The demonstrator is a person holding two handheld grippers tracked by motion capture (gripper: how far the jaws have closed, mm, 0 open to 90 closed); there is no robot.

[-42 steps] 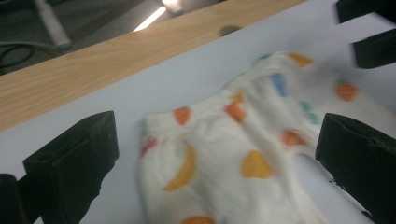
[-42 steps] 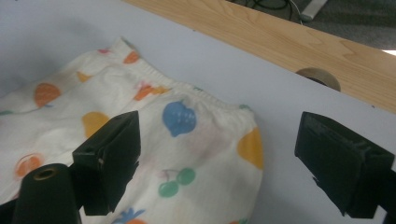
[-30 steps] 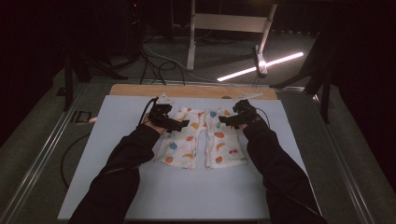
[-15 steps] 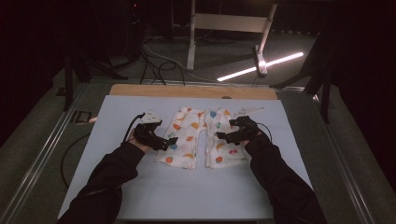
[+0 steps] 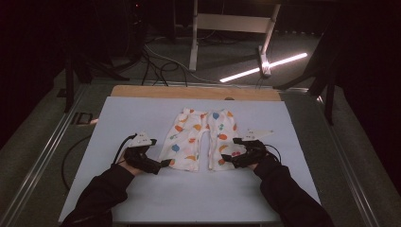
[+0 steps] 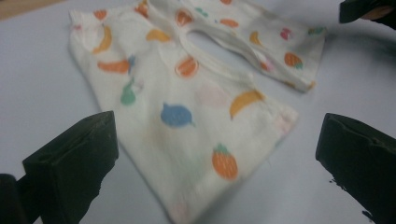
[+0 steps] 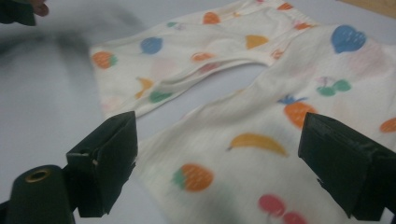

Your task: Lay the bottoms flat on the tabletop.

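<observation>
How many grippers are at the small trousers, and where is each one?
2. The left gripper is at the hem of the left leg of the trousers, jaws open. The right gripper is at the hem of the right leg, jaws open too.

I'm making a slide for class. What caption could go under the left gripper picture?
Open left gripper poised over the leg end of small fruit-print trousers lying flat on a pale table.

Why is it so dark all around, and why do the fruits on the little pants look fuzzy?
High view: the room is dark, with the white table lit and a light bar glaring on the floor. Left gripper view: the pants look soft and blurred. Right gripper view: the fruit prints nearest the camera smear most.
</observation>
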